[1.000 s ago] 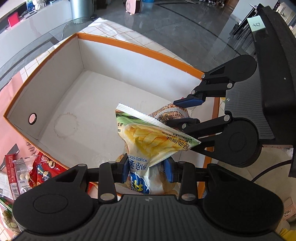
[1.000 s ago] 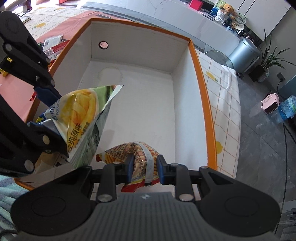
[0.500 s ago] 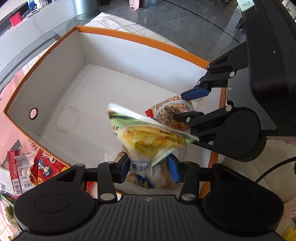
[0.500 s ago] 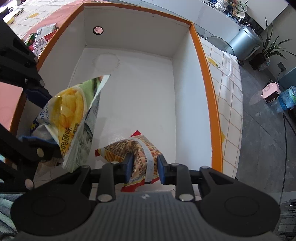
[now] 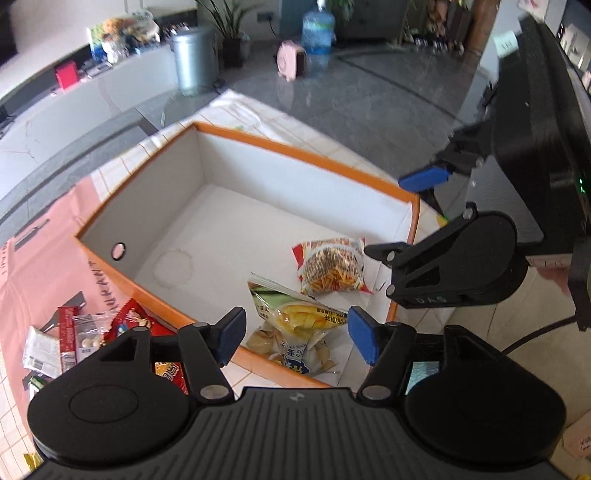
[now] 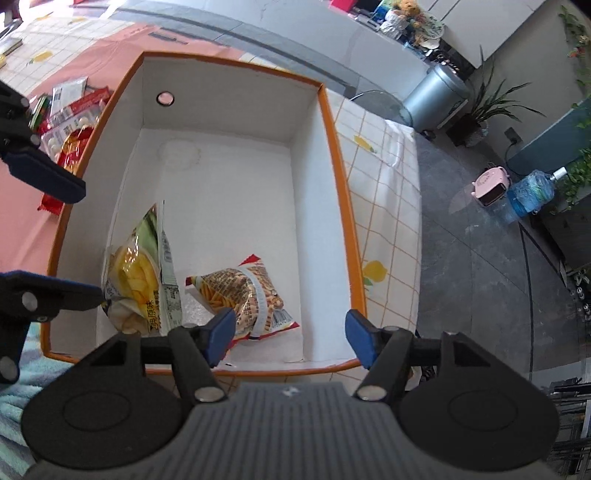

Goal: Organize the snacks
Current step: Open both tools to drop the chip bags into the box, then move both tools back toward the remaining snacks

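Observation:
A white box with an orange rim [image 5: 303, 153] [image 6: 336, 166] stands on the table. Two bags lie on its floor at the near end. The yellow-green potato stick bag [image 5: 295, 321] [image 6: 140, 273] rests below my left gripper [image 5: 297, 338], whose jaws are opening with no pad touching the bag. A red-orange snack bag [image 5: 330, 269] [image 6: 243, 291] lies beside it, free of my right gripper [image 6: 290, 336], whose jaws are also opening above it. Each gripper shows in the other's view, the right gripper [image 5: 402, 218] and the left gripper [image 6: 55, 236], both raised over the box's near end.
Several loose snack packets [image 5: 92, 332] [image 6: 70, 122] lie on the pink cloth beside the box's holed wall. A tiled lemon-print cloth [image 6: 373, 206] covers the table on the other side. A grey bin [image 5: 194, 59] and a water bottle [image 5: 317, 31] stand on the floor beyond.
Both grippers have let go of their bags and lifted away. The potato stick bag and the red-orange bag have dropped onto the box floor. Both pairs of jaws stand much wider.

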The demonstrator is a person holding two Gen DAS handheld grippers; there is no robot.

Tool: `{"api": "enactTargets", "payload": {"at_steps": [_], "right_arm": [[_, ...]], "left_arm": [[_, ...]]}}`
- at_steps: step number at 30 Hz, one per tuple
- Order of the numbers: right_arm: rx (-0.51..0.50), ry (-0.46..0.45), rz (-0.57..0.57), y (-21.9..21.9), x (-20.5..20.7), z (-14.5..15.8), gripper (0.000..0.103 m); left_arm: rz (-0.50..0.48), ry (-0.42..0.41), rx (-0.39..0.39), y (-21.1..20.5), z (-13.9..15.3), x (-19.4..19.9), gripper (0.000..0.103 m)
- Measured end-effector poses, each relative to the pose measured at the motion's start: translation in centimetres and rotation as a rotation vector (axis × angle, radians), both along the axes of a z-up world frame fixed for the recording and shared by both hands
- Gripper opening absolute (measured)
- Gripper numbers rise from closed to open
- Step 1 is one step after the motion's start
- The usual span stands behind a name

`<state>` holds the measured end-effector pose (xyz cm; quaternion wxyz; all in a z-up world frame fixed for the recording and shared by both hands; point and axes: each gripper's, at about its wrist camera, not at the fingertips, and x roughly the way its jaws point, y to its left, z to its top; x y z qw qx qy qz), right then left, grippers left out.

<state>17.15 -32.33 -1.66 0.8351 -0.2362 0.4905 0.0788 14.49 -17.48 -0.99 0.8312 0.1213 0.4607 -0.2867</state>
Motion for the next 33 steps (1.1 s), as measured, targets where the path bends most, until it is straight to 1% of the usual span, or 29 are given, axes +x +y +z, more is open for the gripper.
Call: {"api": "enactTargets", "payload": {"at_steps": [5,7,8,9,11,13,17,19,22,25,28,33], "right_arm": [[0.078,-0.115,-0.055,1.5,-3.3,2.1,0.067],[0.131,-0.16,-0.077,2.4,-4.6,2.8,0.072],[0.16,-0.182,-0.091,2.9,-5.2,3.1,0.073],[0.196,-0.203,-0.1,3.5,-5.9,3.4,0.073],[0.265,-0.24,-0.113,4.5,-6.9,3.7,0.076],[0.326,-0.267,-0.137,5.9,-7.8,3.6,0.076],[0.454,-0.289,-0.202,8.5,-9.0,2.9,0.076],[0.497,-0.299,-0.231,9.9,-9.5,2.2,0.076],[0.525,-0.303,-0.251,11.9,-10.0,1.1,0.076],[0.521,-0.325,-0.249,14.1,-11.0,0.2,0.076],[0.503,-0.335,-0.236,16.2,-11.6,-1.1,0.076],[0.505,-0.331,-0.204,19.0,-12.1,-3.4,0.076]], "left_arm": [[0.102,-0.097,-0.085,3.4,2.3,-2.6,0.076],[0.154,-0.129,-0.115,5.1,2.7,-3.7,0.077],[0.179,-0.145,-0.129,6.0,2.9,-4.2,0.078],[0.206,-0.162,-0.141,6.9,3.0,-4.7,0.081],[0.272,-0.186,-0.149,9.0,3.0,-5.5,0.082],[0.323,-0.203,-0.147,10.9,2.8,-6.2,0.082],[0.413,-0.211,-0.151,14.7,1.9,-7.6,0.082],[0.453,-0.212,-0.155,16.5,1.4,-8.4,0.082],[0.5,-0.21,-0.163,18.9,0.8,-9.4,0.082],[0.533,-0.209,-0.173,21.2,0.1,-10.4,0.082],[0.555,-0.193,-0.194,23.0,-0.6,-11.0,0.082],[0.569,-0.161,-0.248,25.3,-2.4,-11.5,0.082]]}}
